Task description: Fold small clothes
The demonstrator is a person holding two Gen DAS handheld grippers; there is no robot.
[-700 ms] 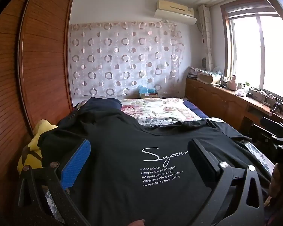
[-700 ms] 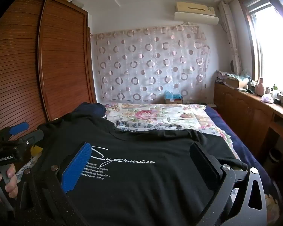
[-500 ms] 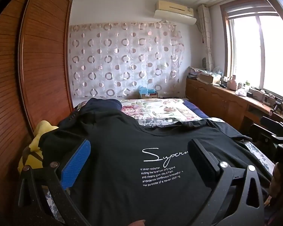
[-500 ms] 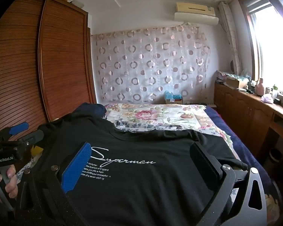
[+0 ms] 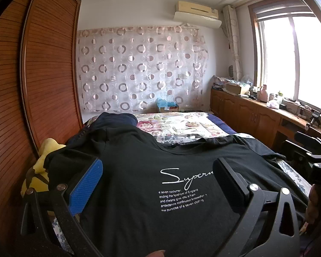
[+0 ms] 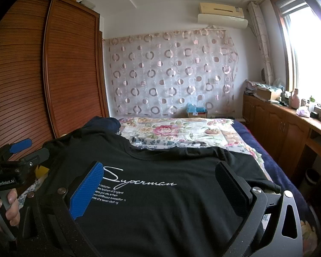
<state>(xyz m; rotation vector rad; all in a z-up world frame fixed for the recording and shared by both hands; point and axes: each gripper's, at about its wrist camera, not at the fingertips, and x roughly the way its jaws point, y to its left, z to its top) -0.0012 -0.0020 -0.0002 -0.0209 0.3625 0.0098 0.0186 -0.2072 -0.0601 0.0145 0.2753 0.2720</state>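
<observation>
nothing has really moved since the earlier frames, both views look the same and the grippers hang just where they were. going biggest to smallest: the bed [image 5: 182, 126] with its flowery cover takes up the middle of the room, with a wooden wardrobe [image 5: 42, 85] on the left and a window [image 5: 297, 64] over a low cabinet on the right. spread over the near end of the bed is the black t-shirt [image 5: 139, 182], front side up with the white script print showing, collar pointing away toward the far wall, sleeves out to the sides. it looks flat and unfolded. a yellow soft thing [image 5: 38, 171] sits just beside its left edge.

left gripper [image 5: 158, 184] hovers over the left part of the shirt, jaws wide apart, nothing in them. right gripper [image 6: 160, 188] same deal over the right part, spread wide and empty. you can see the left one held in a hand [image 6: 4, 205] at the edge of the right view.

my guess is this is the very start, shirt laid out and no fold made yet. next move probably calls for each gripper to drop to a side or sleeve edge, pinch the cloth and bring it in toward the middle.
</observation>
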